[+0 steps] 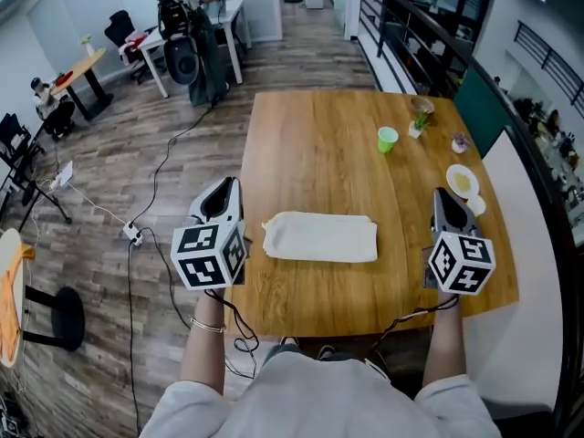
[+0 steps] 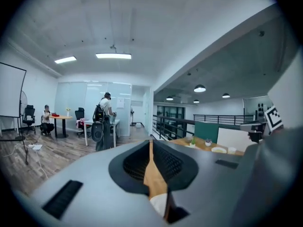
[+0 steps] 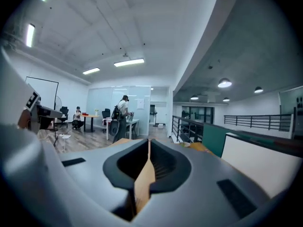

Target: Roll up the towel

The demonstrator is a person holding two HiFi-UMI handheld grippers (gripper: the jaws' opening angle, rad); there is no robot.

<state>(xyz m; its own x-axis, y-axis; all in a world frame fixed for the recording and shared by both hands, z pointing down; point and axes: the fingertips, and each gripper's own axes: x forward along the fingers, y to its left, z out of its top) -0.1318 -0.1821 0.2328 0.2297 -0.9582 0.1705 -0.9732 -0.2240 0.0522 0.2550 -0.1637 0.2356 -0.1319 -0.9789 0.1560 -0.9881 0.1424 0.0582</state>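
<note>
Presently listed, one moment, head view and both gripper views.

1. Towel [image 1: 319, 237]: white, lying on the wooden bench [image 1: 310, 135] near its front edge. It is a low oblong with its long axis running side to side across the bench. Whether it is a flat fold or a loosely flattened roll cannot be told, so the shape fits either a towel laid out for rolling or one rolled and let go.

2. Left claw [image 1: 228, 188]: held in the air off the bench's left edge and pointing ahead. Its jaws are pressed together with nothing between them. It is apart from the towel, which lies to its right and lower.

3. Right claw [image 1: 441, 194]: held over the bench's right front part, jaws likewise pressed together and empty. The towel lies to its left and lower.

4. Governing relation: the towel sits between the two claws, one short end toward each. The left claw appears slightly nearer its end than the right.

5. Sundries, well behind the towel: green cup [image 1: 388, 139], small potted plant [image 1: 420, 121], plate [image 1: 462, 181].
</note>
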